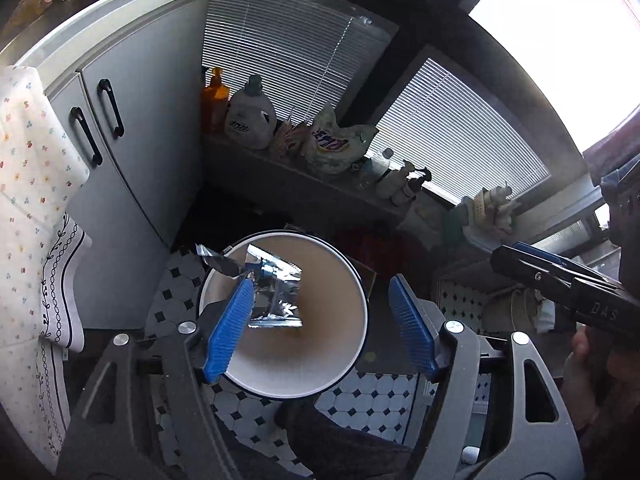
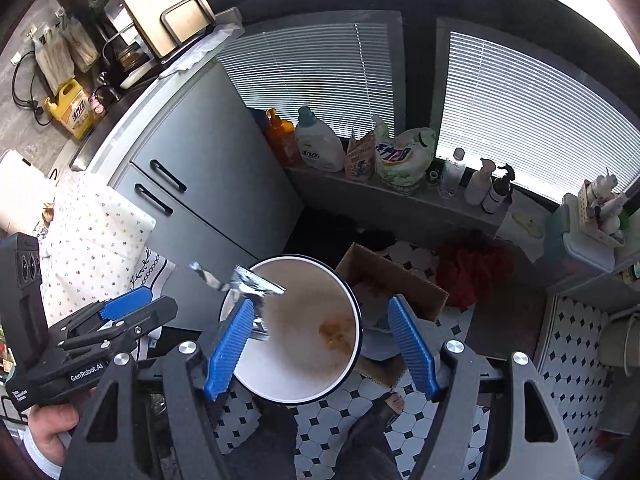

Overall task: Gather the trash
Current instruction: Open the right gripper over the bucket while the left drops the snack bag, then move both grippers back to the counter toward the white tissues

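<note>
A round white trash bin (image 1: 352, 344) with a dark rim stands on the tiled floor below both grippers; it also shows in the right wrist view (image 2: 352, 344). A shiny silver foil wrapper (image 1: 276, 292) hangs over the bin's mouth, against the left finger's tip; it shows in the right wrist view (image 2: 248, 284) too. My left gripper (image 1: 326, 322) is open above the bin. My right gripper (image 2: 326, 322) is open above the bin, with nothing between its fingers. A brown stain (image 2: 334, 332) marks the bin's inside.
A grey cabinet (image 2: 208, 184) stands to the left. A window ledge holds detergent bottles (image 2: 318, 146) and bags. A cardboard box (image 2: 394, 284) and a red cloth (image 2: 474, 268) lie on the floor right of the bin. A floral cloth (image 1: 28, 168) hangs at far left.
</note>
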Demonstrator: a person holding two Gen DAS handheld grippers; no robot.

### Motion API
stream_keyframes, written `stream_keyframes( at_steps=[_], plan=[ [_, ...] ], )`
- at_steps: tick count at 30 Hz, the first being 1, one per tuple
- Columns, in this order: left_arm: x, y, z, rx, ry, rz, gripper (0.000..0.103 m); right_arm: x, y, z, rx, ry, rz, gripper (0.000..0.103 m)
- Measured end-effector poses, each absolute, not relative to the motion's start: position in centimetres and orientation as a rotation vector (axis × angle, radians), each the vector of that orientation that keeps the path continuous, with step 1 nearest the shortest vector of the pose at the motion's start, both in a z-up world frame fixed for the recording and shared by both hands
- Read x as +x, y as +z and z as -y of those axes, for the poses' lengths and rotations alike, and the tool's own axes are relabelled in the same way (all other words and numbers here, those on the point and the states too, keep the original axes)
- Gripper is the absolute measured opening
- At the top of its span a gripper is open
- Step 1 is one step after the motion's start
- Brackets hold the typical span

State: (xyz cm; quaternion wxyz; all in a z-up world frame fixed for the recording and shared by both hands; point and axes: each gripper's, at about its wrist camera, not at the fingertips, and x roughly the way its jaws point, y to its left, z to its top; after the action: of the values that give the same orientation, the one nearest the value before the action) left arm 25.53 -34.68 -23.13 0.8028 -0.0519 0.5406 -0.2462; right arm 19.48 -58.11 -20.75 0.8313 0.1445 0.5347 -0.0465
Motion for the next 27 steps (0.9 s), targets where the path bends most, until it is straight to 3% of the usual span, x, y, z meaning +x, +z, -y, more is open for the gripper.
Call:
stream_keyframes(
  at_steps=[5,9,11,15,27],
  plan=[
    [25.9,-21.9,33.4,-0.101,-0.488,-1.129,0.079,19.8,-20.2,57.6,0.310,-0.094,-1.118,0.074],
    [26.1,-20.2,31.0,-0.101,-0.429,-1.088,0.085,20.5,-19.0,56.1,0.290,-0.088,-1.090,0.091],
    [26.1,-19.3,29.4,-0.106,-0.393,-1.066,0.087,21.0,-18.3,55.0,0.277,-0.075,-1.072,0.094],
    [25.9,-17.4,25.9,-0.124,-0.309,-1.019,0.093,22.0,-17.1,52.2,0.256,-0.019,-1.051,0.095],
    [23.8,-13.4,12.8,-0.215,-0.061,-0.893,0.094,25.2,-14.7,41.4,0.199,0.168,-1.007,0.095]
  ],
)
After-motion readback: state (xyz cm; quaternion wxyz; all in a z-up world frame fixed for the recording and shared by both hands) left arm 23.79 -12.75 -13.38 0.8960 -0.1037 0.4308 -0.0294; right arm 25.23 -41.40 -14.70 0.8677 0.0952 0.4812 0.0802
